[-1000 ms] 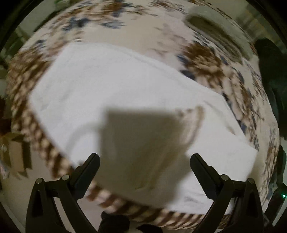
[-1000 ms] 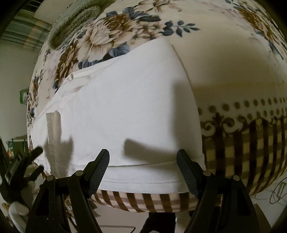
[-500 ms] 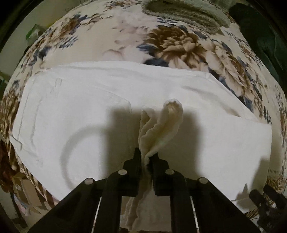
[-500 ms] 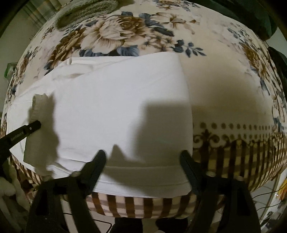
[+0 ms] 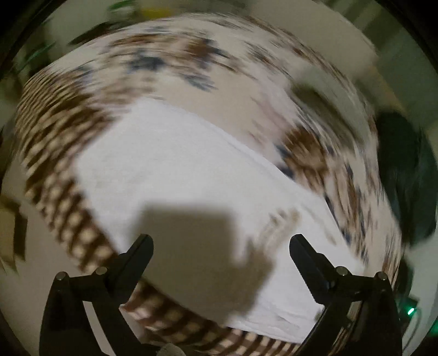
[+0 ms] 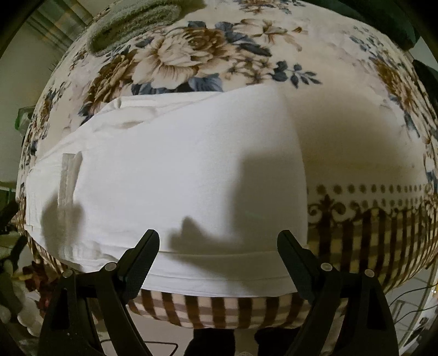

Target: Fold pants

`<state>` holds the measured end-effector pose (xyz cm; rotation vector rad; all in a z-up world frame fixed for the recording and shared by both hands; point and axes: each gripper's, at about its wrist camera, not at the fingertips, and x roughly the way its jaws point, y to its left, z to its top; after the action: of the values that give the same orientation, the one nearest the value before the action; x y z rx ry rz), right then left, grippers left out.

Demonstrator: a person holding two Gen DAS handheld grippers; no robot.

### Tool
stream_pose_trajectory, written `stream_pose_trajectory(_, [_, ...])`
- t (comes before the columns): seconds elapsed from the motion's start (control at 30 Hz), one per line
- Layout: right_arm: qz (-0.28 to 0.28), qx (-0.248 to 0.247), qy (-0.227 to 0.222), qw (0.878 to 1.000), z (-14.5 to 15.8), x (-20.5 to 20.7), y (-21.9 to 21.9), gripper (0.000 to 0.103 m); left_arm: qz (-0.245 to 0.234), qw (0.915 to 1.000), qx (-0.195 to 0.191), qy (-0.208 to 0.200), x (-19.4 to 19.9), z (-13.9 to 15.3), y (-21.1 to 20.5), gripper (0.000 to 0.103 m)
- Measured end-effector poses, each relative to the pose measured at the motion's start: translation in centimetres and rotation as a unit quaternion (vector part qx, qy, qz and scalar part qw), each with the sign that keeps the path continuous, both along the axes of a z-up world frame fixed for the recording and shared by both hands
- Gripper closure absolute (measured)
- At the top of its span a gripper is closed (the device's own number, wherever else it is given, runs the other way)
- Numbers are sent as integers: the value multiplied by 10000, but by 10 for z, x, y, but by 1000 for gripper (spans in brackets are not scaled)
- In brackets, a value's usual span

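White pants (image 6: 178,178) lie flat along the near edge of a bed, folded lengthwise; a small strip of cloth (image 6: 68,175) stands up near their left end. My right gripper (image 6: 219,237) hovers open over the pants' near hem, nothing between its fingers. The left wrist view is blurred by motion. In it the pants (image 5: 191,178) run diagonally, and my left gripper (image 5: 221,242) hangs above them with its jaws opening wide and nothing between them.
A floral blanket (image 6: 205,54) with a brown striped border (image 6: 219,309) covers the bed. A grey-green knit item (image 6: 137,24) lies at the far side. A dark green mass (image 5: 405,175) sits at the right. Floor shows below the bed's edge.
Half a second ago the left gripper was shut on a raised fold of the white cloth; it has let go, opened wide and swung away. The right gripper has barely moved.
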<state>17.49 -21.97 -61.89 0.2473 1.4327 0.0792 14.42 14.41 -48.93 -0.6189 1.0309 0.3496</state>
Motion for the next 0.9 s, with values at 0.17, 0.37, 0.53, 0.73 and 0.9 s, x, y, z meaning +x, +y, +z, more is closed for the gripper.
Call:
stream_pose_trajectory(0.17, [-57, 74, 230, 9997, -8, 7, 13, 13, 1441, 9880, -563, -32, -28, -37, 81, 2])
stream_pose_trajectory(0.37, [63, -100, 369, 9992, -20, 13, 34, 13, 1985, 9721, -1218, -267, -20, -88, 142, 32])
stream_pose_trajectory(0.53, [111, -290, 454, 9985, -31, 15, 48, 13, 1789, 9738, -1276, -592, -12, -89, 146, 72])
stream_pose_trajectory(0.73, [152, -395, 503, 9978, -34, 20, 62, 13, 2011, 9574, -1922, -780, -20, -114, 155, 52])
stream_pose_trajectory(0.9, [155, -416, 549, 9975, -36, 27, 80, 13, 1637, 9761, -1178, -806, -13, -84, 142, 80])
